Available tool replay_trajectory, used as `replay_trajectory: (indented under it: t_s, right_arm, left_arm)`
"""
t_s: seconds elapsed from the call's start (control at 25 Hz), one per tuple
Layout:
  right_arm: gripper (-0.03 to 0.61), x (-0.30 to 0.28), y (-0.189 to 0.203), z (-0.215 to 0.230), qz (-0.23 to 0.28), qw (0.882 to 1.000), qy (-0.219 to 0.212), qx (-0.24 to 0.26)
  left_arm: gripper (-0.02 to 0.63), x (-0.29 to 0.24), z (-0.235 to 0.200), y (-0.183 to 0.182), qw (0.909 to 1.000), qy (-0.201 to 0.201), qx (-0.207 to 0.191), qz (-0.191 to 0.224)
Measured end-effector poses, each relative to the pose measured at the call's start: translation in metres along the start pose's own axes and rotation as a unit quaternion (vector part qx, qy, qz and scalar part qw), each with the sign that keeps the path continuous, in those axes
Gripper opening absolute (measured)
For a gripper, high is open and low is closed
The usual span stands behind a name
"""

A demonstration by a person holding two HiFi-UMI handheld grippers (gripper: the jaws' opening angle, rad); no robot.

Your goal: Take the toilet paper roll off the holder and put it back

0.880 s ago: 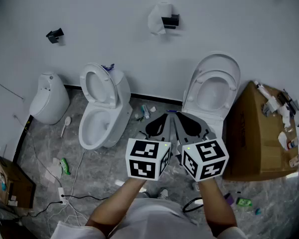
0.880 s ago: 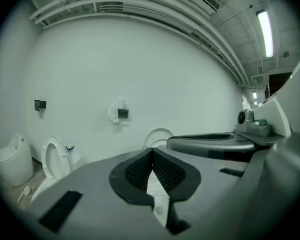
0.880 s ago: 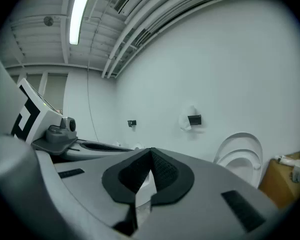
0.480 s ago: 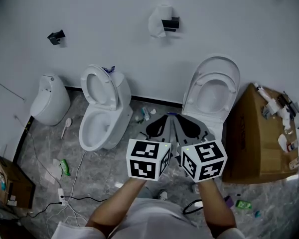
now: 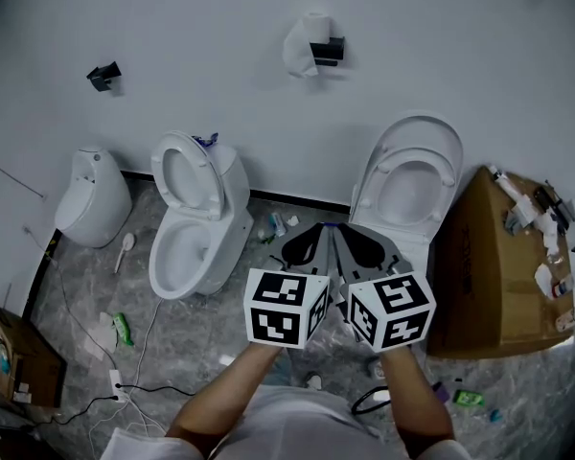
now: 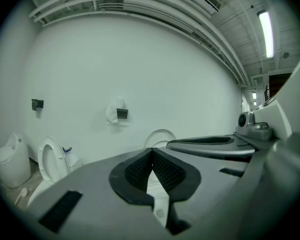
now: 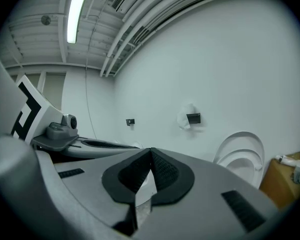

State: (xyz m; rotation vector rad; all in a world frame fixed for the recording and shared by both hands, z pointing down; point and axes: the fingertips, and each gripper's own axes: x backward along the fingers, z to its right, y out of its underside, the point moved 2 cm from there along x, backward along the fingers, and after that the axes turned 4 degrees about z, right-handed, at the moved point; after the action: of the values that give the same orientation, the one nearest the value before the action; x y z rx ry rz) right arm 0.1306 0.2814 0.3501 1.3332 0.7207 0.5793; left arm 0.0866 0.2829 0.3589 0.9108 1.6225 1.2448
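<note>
The white toilet paper roll point(image 5: 303, 44) hangs on a black holder point(image 5: 327, 51) high on the white wall, with loose paper drooping from it. It also shows far off in the left gripper view as the roll point(image 6: 113, 112) and in the right gripper view as the roll point(image 7: 184, 118). My left gripper point(image 5: 318, 232) and right gripper point(image 5: 350, 232) are held side by side in front of me, well short of the wall and below the roll. Both point toward the wall. The left gripper point(image 6: 151, 152) and the right gripper point(image 7: 150, 151) are each shut with nothing between the pads.
A second, empty black holder point(image 5: 103, 75) sits on the wall at left. Below stand a toilet with raised lid point(image 5: 196, 214), another toilet point(image 5: 412, 175) at right and a small white fixture point(image 5: 94, 199). A cardboard box point(image 5: 489, 266) stands right; cables point(image 5: 125, 357) and litter lie on the floor.
The head view has drifted slightly. Both grippers stay side by side and shut, in the same place.
</note>
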Motion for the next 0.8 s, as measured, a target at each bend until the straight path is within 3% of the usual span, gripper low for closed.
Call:
replay_trajectory:
  t_s: [0.8]
  right_arm:
    - [0.002,-0.147,-0.034,0.049,0.003,0.999,0.045,-0.005]
  left_arm:
    - [0.003,-0.114,-0.108,-0.05,0.9991,0.041,-0.006,-0.001]
